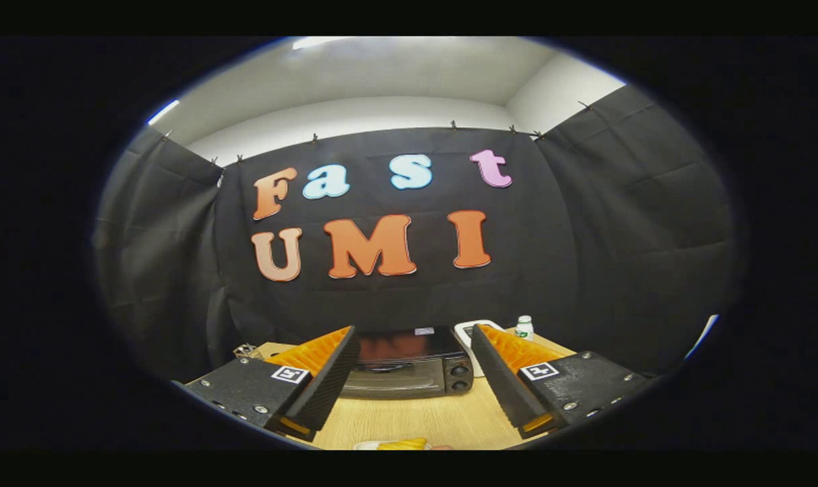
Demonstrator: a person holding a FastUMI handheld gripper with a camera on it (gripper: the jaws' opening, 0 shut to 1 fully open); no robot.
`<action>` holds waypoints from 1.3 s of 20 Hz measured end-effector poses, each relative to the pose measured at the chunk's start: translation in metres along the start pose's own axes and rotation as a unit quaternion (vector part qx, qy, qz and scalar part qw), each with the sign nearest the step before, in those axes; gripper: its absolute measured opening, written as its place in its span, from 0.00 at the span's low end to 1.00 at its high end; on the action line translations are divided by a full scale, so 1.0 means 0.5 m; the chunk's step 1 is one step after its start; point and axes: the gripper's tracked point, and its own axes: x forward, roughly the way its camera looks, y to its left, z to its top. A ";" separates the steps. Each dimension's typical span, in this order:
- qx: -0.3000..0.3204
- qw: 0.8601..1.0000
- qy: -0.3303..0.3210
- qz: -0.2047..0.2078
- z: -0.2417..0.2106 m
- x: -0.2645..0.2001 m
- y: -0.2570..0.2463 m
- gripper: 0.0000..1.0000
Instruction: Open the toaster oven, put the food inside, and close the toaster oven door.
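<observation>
A black toaster oven (409, 368) stands on the wooden table (416, 416), beyond my fingers and framed between them. Its door looks closed, and two knobs sit at its right end. My gripper (414, 338) is held above the table, open, with nothing between its two fingers (328, 379). Below the fingers, at the table's near edge, a yellow piece of food (402, 444) lies on a white plate (368, 446); only their tops show.
A white device (470, 331) stands behind the oven's right end, with a small white bottle with a green label (524, 328) next to it. A small metal object (247, 350) lies at the table's far left corner. Black cloth walls close the booth in.
</observation>
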 end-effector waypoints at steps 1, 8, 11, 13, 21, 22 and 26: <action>0.001 1.000 0.001 0.002 -0.002 0.002 0.006 0.98; -0.003 1.000 0.010 0.008 -0.029 0.047 0.037 0.98; -0.009 1.000 0.026 0.011 -0.067 0.090 0.059 0.98; -0.011 0.999 0.043 0.010 -0.100 0.119 0.068 0.98; -0.031 0.994 0.103 0.000 -0.220 0.237 0.091 0.98; -0.026 0.993 0.113 0.003 -0.240 0.253 0.101 0.98; -0.027 0.988 0.149 0.014 -0.312 0.328 0.133 0.98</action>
